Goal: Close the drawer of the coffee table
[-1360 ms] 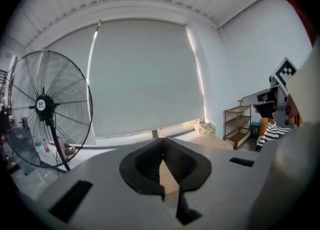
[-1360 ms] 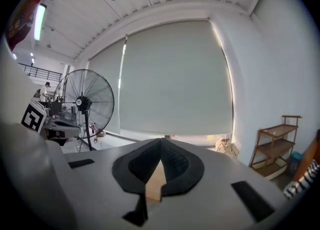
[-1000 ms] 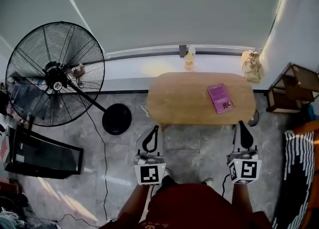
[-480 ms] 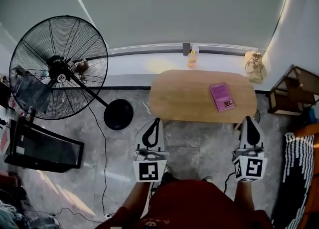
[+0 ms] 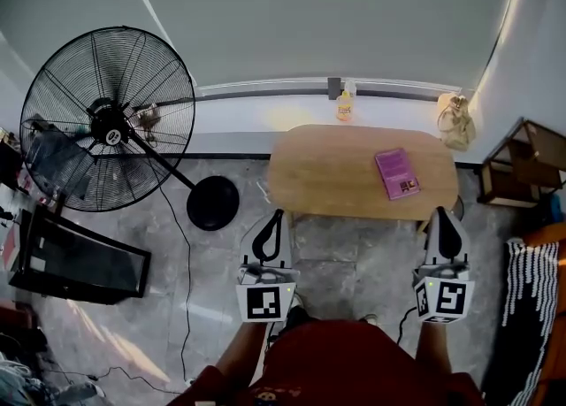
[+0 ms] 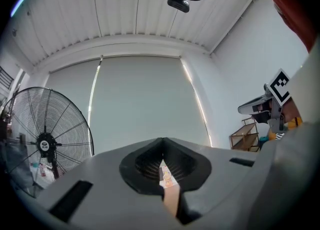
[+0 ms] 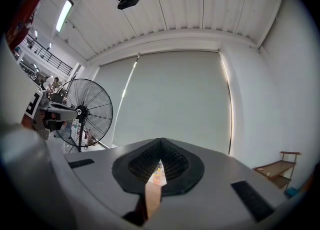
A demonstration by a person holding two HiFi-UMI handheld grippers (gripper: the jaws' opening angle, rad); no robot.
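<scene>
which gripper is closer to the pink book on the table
Right. The right gripper hangs off the near edge of the coffee table, slightly right of the pink book; the left gripper is by its near left corner, farther away.

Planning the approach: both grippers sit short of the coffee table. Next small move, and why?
Probably lower both toward the near edge of the coffee table: left gripper and right gripper are shut, empty, short of it, and no drawer front shows.
</scene>
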